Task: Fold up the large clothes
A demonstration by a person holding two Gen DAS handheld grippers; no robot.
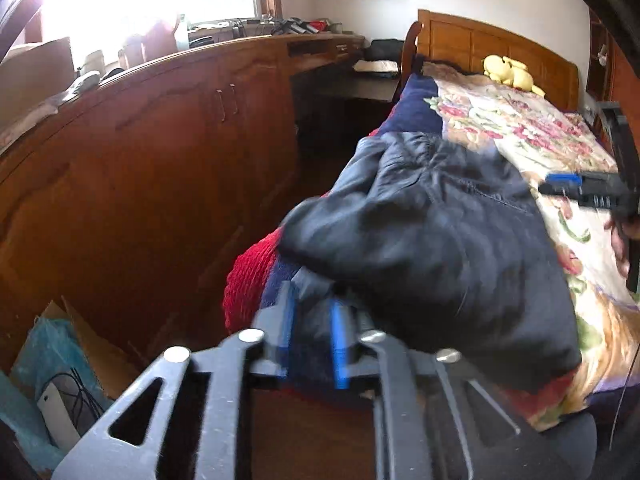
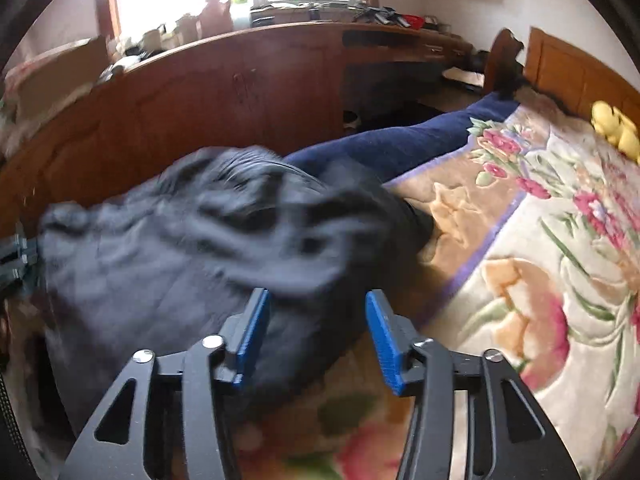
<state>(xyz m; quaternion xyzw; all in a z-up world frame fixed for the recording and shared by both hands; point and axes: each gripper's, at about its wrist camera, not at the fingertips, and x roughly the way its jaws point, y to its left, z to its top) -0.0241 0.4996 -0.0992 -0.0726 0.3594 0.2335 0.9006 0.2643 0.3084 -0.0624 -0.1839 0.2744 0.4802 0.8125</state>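
Observation:
A dark, puffy jacket [image 1: 420, 232] lies bunched on the floral blanket [image 1: 520, 128] at the bed's near left edge. My left gripper [image 1: 313, 330] sits low at the jacket's near corner. Its blue pads stand a narrow gap apart, with dark cloth showing between them, not pinched. In the right wrist view the jacket [image 2: 200, 240] is blurred. My right gripper [image 2: 318, 320] hovers over the jacket's right end with its pads wide apart and not pressing on anything. The right gripper [image 1: 576, 188] also shows at the far right of the left wrist view, and the left gripper [image 2: 20, 252] shows at the left edge of the right wrist view.
A long wooden cabinet [image 1: 160, 140] runs along the bed's left side across a narrow floor strip. A cardboard box [image 1: 80, 344] with cables sits on the floor. Red knit [image 1: 248, 280] and navy covers [image 1: 416, 108] hang off the bed edge. A yellow plush toy [image 1: 512, 74] lies by the headboard.

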